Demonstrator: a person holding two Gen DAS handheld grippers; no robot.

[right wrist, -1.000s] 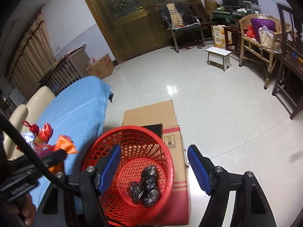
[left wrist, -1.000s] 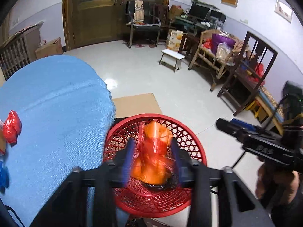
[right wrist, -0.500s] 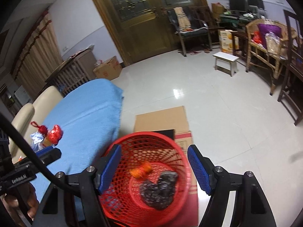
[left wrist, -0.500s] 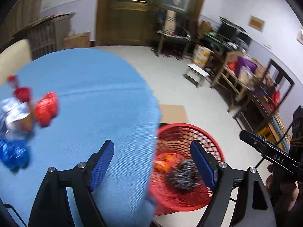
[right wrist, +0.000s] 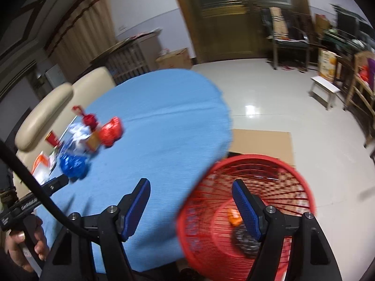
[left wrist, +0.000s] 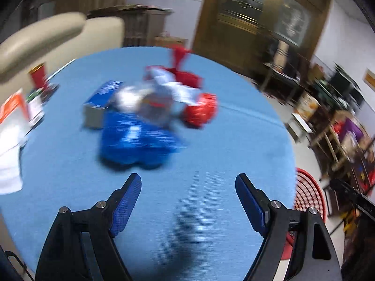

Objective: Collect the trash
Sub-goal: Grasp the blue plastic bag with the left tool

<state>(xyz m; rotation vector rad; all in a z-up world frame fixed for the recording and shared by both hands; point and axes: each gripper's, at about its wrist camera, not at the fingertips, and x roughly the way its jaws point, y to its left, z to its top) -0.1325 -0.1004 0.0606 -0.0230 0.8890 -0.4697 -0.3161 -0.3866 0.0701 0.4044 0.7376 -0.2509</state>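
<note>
Left gripper [left wrist: 188, 187]: jaws spread, empty; we aim it at the blue foil wrapper [left wrist: 138, 140], dead ahead on the blue tablecloth [left wrist: 234, 140], nearest piece of the trash heap. Right gripper [right wrist: 191, 192]: jaws spread, empty, over the red basket [right wrist: 297, 175]. We judge the left much nearer.
</note>
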